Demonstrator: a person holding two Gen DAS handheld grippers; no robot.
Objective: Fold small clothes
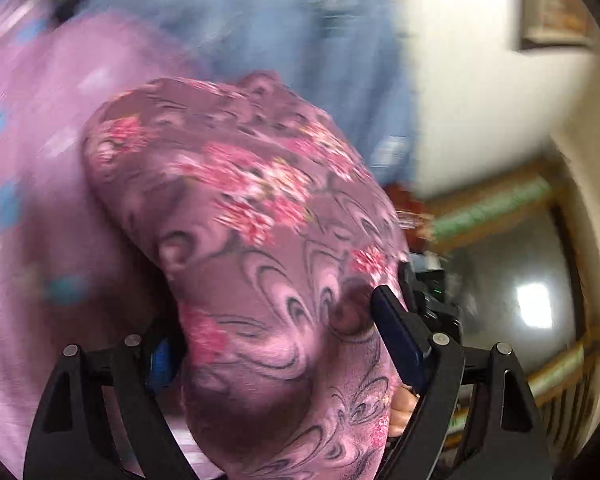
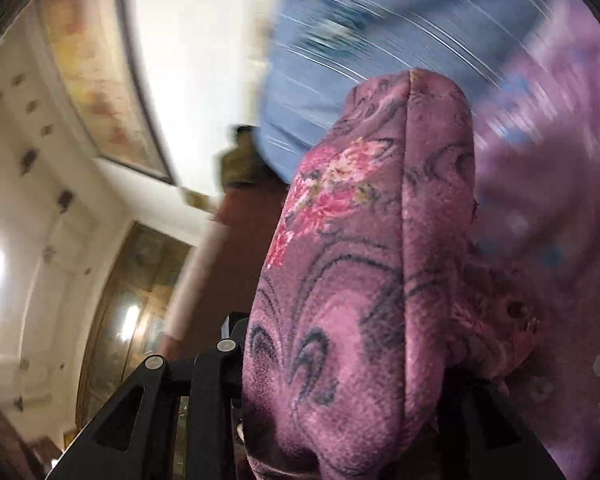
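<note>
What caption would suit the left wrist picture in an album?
Left gripper clasping a bunched purple floral garment, blurred pink patterned cloth and blue fabric behind.

No text, label, brand, number or sign can be read in either view. The framed pictures [image 1: 556,4] on the wall, at the upper right of the left wrist view and the upper left of the right wrist view, are too blurred to show any lettering. The floral purple cloth [image 1: 268,248] carries only a pattern of pink flowers and dark swirls, no printed words or tags.
</note>
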